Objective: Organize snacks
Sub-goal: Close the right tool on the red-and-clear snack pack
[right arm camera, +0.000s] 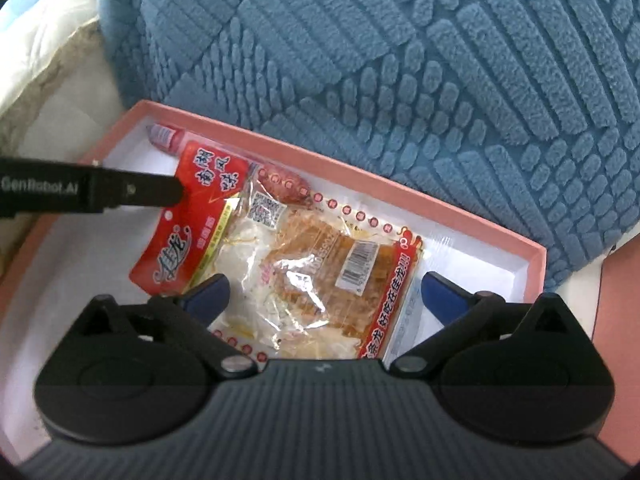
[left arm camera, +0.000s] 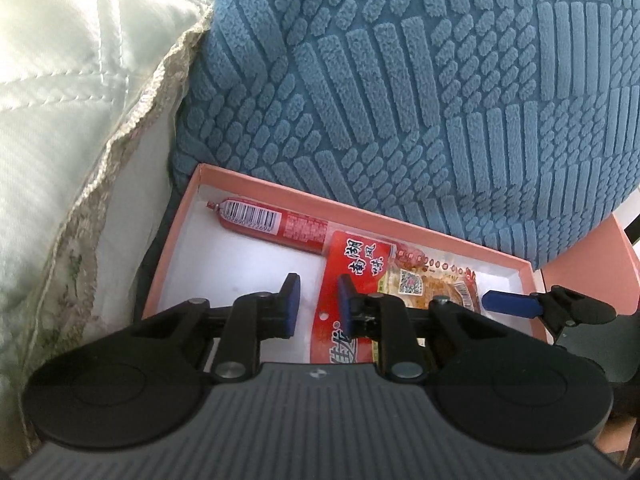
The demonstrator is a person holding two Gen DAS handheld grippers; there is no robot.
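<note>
A pink box with a white inside (left arm camera: 256,184) (right arm camera: 440,216) lies against a blue cushion. In it lie a red sausage stick (left arm camera: 272,220) (right arm camera: 166,138) and a red-and-clear packet of dried tofu snack (left arm camera: 360,264) (right arm camera: 304,264), which partly covers the sausage. My left gripper (left arm camera: 318,300) is open and empty over the box's left part, its right finger above the packet's red edge. My right gripper (right arm camera: 324,296) is open wide, its fingers either side of the packet, not closed on it. The left gripper's finger (right arm camera: 132,194) shows at the left of the right wrist view.
A large blue textured cushion (left arm camera: 420,92) (right arm camera: 400,60) presses on the box's far rim. A pale quilted cover with a lace trim (left arm camera: 72,120) lies to the left. A pink lid or box side (left arm camera: 584,256) stands at the right.
</note>
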